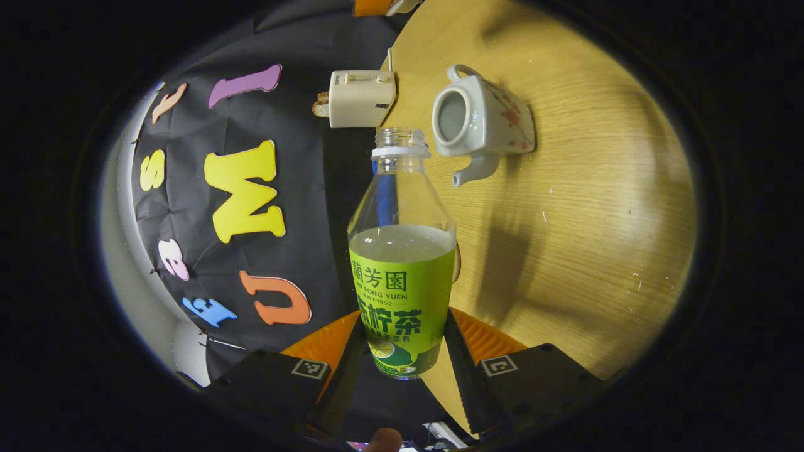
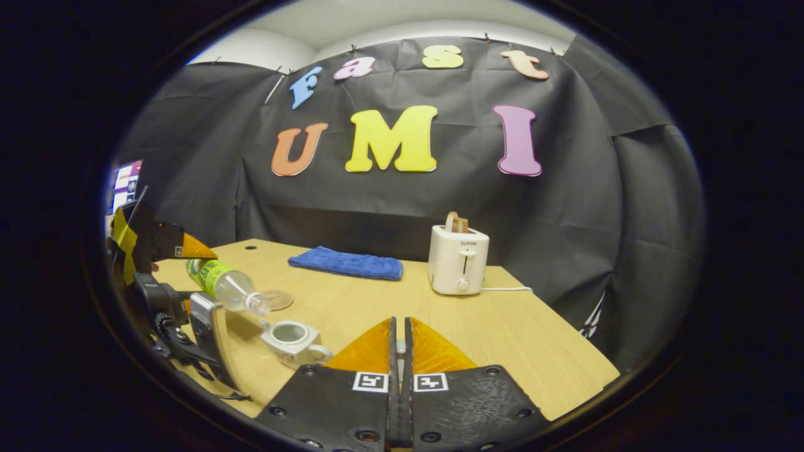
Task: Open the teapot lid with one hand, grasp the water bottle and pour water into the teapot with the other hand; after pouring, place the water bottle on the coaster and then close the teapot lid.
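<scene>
Between the left gripper's (image 1: 402,370) closed fingers, the clear green-labelled water bottle (image 1: 402,276) tilts toward the lidless white ceramic teapot (image 1: 480,122) on the wooden table (image 1: 597,207). Right gripper (image 2: 399,351) fingers press together, seemingly clamping something small.

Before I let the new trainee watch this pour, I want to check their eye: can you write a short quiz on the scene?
1. True or false: the teapot has its lid on.
2. What is the left hand-held gripper shut on? A) the toaster B) the water bottle C) the blue towel
3. Fill in: the bottle's mouth is open, with no ___ on it.

Key: 1 false, the pot's top is open. 2 B, both fingers press on the bottle's sides. 3 cap.
</scene>
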Available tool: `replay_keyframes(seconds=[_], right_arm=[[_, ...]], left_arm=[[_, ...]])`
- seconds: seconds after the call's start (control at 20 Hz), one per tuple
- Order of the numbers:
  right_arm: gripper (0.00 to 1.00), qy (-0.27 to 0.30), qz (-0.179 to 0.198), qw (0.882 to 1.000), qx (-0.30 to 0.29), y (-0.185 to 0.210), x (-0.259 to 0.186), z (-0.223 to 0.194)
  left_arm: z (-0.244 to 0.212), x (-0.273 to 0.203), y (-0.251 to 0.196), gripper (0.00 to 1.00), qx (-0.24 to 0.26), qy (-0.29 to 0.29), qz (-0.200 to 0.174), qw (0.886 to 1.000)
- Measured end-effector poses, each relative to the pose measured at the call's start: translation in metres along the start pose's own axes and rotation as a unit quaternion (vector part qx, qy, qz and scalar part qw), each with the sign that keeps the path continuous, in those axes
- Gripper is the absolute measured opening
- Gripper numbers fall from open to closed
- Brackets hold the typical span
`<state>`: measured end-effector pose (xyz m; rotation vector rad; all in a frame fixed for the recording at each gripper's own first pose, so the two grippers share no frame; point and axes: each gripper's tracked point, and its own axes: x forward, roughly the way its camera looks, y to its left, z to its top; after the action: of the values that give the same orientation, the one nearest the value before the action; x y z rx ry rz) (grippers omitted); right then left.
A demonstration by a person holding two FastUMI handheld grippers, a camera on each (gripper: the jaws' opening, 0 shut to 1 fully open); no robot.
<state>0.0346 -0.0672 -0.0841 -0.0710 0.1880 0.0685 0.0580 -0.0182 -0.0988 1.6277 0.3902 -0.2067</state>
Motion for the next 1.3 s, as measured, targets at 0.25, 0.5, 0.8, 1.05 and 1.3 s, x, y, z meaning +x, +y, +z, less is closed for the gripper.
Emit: replay_keyframes(seconds=[0.25,0.5,0.8,1.05,1.3], right_arm=[[0.00,0.002,-0.003,1.000,0.005,-0.008,0.001,-0.002],[0.00,0.002,-0.004,1.000,0.009,-0.013,0.001,-0.003],[0.00,0.003,-0.004,1.000,0.010,-0.015,0.001,-0.004],[0.00,0.004,-0.003,1.000,0.012,-0.014,0.001,-0.004],[0.00,0.003,-0.003,1.000,0.011,-0.014,-0.001,-0.005]], left_arm=[[0.006,0.002,0.021,0.73,0.054,0.003,0.020,0.998],[0.007,0.001,0.031,0.73,0.088,0.011,0.026,0.996],[0.011,0.006,0.036,0.73,0.127,0.011,0.032,0.991],[0.013,0.006,0.042,0.73,0.152,0.011,0.044,0.987],[0.016,0.003,0.047,0.73,0.172,0.011,0.048,0.984]])
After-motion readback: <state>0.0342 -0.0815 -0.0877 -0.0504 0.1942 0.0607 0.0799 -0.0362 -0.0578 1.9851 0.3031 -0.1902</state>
